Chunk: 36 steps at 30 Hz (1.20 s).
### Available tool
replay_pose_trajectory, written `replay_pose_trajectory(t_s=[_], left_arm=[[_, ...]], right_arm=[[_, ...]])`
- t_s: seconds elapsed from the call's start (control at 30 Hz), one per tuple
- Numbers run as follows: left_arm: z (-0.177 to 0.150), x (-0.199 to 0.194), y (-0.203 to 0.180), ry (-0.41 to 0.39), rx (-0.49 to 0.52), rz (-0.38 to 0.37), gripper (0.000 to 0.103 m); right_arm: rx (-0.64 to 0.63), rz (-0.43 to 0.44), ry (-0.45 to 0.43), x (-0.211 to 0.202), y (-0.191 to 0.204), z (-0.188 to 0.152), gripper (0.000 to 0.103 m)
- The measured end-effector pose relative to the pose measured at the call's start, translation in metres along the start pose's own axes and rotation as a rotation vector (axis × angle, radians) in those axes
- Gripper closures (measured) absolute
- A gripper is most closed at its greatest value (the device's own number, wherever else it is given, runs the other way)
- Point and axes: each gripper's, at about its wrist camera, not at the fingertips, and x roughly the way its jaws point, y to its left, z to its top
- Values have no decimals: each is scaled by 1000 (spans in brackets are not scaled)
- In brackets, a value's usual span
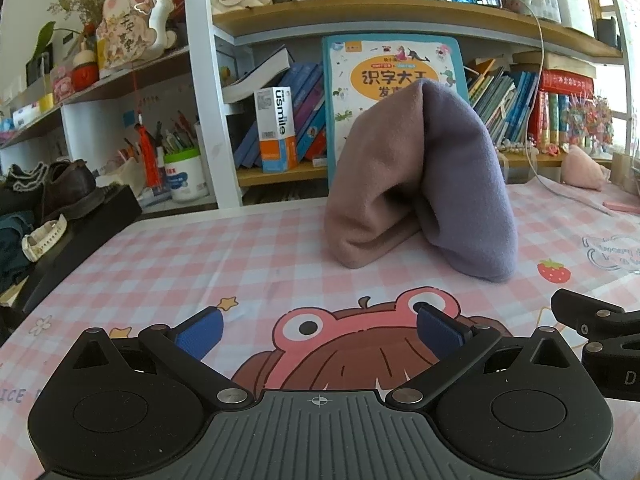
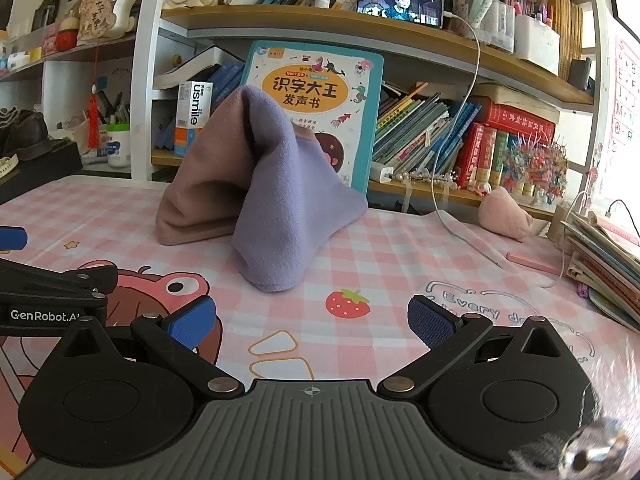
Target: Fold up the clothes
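A pink-and-lavender garment (image 1: 424, 184) stands in a peaked heap on the pink checked tablecloth (image 1: 200, 256), leaning against a children's book. It also shows in the right wrist view (image 2: 256, 184). My left gripper (image 1: 320, 332) is open and empty, low over the cloth, a short way in front of the garment. My right gripper (image 2: 312, 322) is open and empty, beside the left one and in front of the garment's lavender end. Each gripper's black arm shows at the edge of the other's view.
A large children's book (image 2: 320, 96) stands behind the garment against a bookshelf (image 2: 440, 136). A stack of books (image 2: 604, 264) lies at the right edge. A pink plush (image 2: 506, 212) and a white cable (image 2: 460, 220) lie at the back right. Shoes on a black box (image 1: 68, 208) are at left.
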Motion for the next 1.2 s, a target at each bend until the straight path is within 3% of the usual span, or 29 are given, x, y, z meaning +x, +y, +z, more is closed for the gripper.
replay_pose_trajectory(t_s=[0.33, 0.73, 1.2], left_arm=[[0, -1, -7, -6, 43, -31, 0], [-1, 2, -4, 15, 31, -41, 0], [-1, -3, -2, -19, 17, -44, 0]], right_arm=[[-3, -7, -5, -1, 2, -1, 0], [-5, 3, 22, 3, 2, 0, 0], [-21, -7, 4, 1, 6, 0, 0]])
